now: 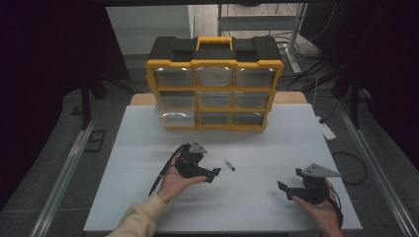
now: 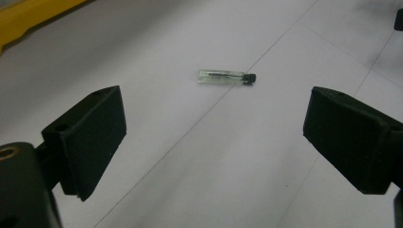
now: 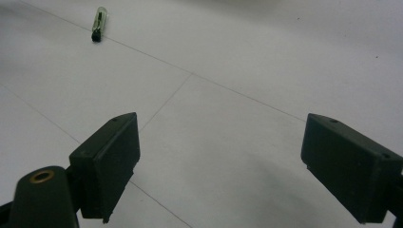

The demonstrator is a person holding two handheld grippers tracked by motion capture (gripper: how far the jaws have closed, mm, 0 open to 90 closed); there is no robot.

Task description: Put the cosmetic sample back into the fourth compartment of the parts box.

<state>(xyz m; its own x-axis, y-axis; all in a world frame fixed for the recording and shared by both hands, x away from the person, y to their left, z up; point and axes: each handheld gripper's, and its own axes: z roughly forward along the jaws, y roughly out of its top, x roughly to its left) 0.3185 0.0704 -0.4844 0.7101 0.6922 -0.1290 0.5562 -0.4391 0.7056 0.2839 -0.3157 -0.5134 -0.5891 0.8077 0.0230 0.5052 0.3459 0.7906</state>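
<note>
A small clear vial with a black cap lies flat on the white table, near its middle. My left gripper is just left of it, jaws wide apart and empty; in the left gripper view the vial lies a short way ahead, between the two black pads. My right gripper rests low at the near right, open and empty, pointing left; its own view has the vial far off at the upper left.
A yellow-and-black organizer case with clear drawers stands upright at the table's far edge; its lower-left drawer sticks out a little. Cables and metal frames lie on the floor beyond the table's right side.
</note>
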